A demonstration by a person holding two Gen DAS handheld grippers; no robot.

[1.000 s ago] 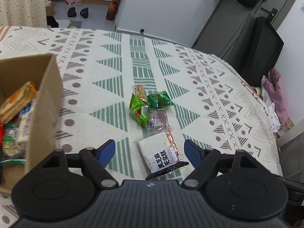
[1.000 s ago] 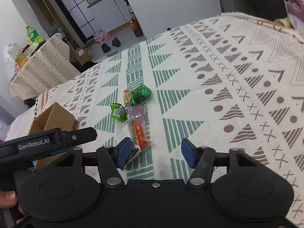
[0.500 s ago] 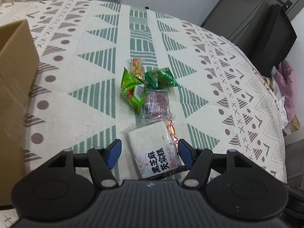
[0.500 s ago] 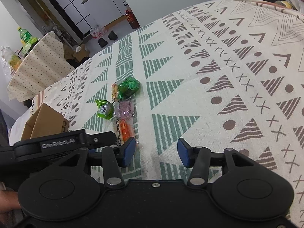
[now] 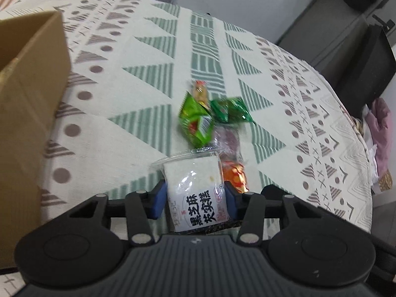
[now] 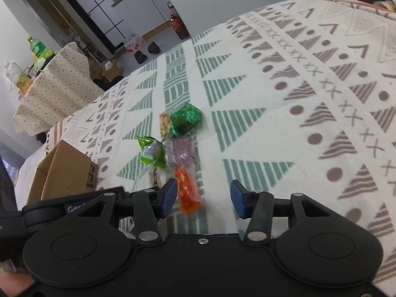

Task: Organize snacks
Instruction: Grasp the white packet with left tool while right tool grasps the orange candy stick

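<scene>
Patterned tablecloth [image 5: 138,79] under scattered snacks [image 5: 198,121]

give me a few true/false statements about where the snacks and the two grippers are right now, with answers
1. The left gripper is shut on the white snack packet. True.
2. The right gripper is holding the orange packet. False: its jaws stand open, and the packet lies on the patterned cloth near the left finger.
3. The cardboard box sits left of the loose snacks in the left wrist view. True.
4. The dark green packet is already inside the box. False: it lies on the cloth.
5. The light green packet lies farther from the left gripper than the white packet. True.
</scene>
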